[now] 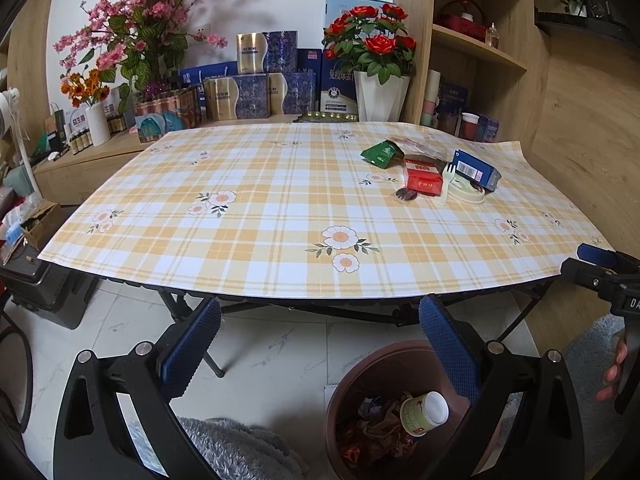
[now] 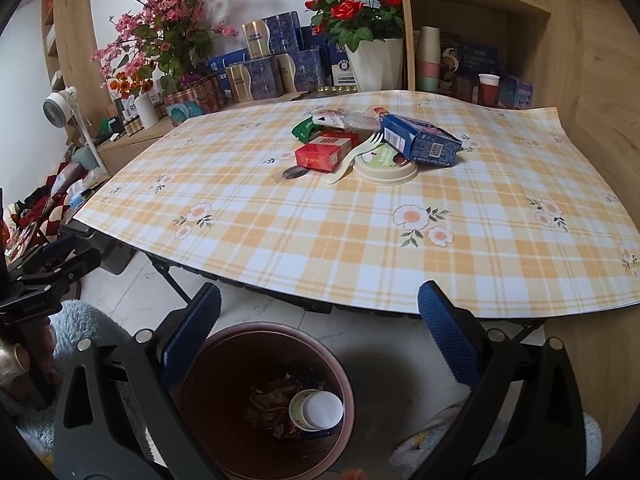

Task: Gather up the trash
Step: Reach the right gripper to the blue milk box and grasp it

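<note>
A pile of trash lies on the checked tablecloth [image 1: 260,232] at the far right: a green packet [image 1: 382,154], a red carton [image 1: 423,179], a blue carton [image 1: 476,169], a cream plastic fork [image 1: 446,184] and a round lid [image 1: 466,194]. In the right wrist view the red carton [image 2: 326,154], blue carton [image 2: 418,140], fork [image 2: 352,158] and lid [image 2: 386,168] lie mid-table. A brown bin [image 1: 384,412] [image 2: 272,400] stands on the floor below the table's front edge, holding a paper cup [image 1: 424,414] [image 2: 316,410] and wrappers. My left gripper [image 1: 320,344] and right gripper [image 2: 320,336] are open and empty above the floor and bin.
Flower pots [image 1: 382,56], gift boxes [image 1: 256,92] and bottles stand behind the table. Wooden shelves [image 1: 480,48] rise at the right. A grey rug [image 1: 240,448] lies on the tiled floor. A dark case [image 1: 44,280] sits at the left.
</note>
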`<state>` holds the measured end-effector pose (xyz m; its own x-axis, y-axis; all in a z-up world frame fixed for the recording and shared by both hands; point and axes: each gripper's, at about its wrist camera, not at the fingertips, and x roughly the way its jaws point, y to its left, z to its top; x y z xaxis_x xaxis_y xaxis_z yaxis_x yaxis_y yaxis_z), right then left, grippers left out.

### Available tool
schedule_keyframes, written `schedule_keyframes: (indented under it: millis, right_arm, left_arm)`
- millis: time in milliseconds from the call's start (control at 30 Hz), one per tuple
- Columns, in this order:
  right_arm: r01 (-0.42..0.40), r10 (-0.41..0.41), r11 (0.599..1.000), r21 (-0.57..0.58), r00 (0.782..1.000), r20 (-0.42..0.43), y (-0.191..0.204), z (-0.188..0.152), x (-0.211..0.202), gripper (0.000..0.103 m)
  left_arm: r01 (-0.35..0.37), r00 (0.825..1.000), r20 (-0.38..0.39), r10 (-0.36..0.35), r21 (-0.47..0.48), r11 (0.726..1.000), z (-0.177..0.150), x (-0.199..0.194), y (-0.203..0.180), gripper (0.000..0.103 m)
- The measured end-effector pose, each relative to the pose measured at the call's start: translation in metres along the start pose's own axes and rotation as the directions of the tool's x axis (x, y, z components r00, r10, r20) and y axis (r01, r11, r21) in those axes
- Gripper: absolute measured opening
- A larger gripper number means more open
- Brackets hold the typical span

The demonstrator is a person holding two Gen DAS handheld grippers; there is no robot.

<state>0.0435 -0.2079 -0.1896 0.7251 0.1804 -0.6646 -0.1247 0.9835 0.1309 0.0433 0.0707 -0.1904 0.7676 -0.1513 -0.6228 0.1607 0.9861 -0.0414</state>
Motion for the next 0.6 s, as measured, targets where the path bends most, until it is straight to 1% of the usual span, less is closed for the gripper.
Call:
schedule_keyframes:
  millis: [133, 267, 433, 600]
  right_arm:
    - [0.056, -0.057, 0.998, -0.023, 0.998, -0.039, -0.011, 0.011, 0.007, 0.097]
    - [0.072, -0.072, 0.997, 0.009, 0.997, -0.012, -0.035, 0.028, 0.007, 0.097]
    - [0.046, -0.047, 0.998, 0.048, 0.999, 0.015, -0.067, 0.054, 0.013, 0.097]
    - [0.028, -0.028, 0.999, 0.043, 1.0, -0.006, -0.085, 0.078, 0.037, 0.097]
  left_arm:
    - [0.022, 0.999, -0.023, -0.023, -0.02, 1.0, 0.006, 0.007, 0.002, 0.097]
    - [0.043, 0.998, -0.032, -0.045, -0.039, 0.998, 0.017, 0.014, 0.004, 0.097]
    - [0.063, 0.997, -0.033, -0.064, -0.042, 0.997, 0.041, 0.026, 0.001, 0.097]
    - [0.083, 0.996, -0.019, -0.083, -0.042, 0.996, 0.074, 0.043, -0.006, 0.097]
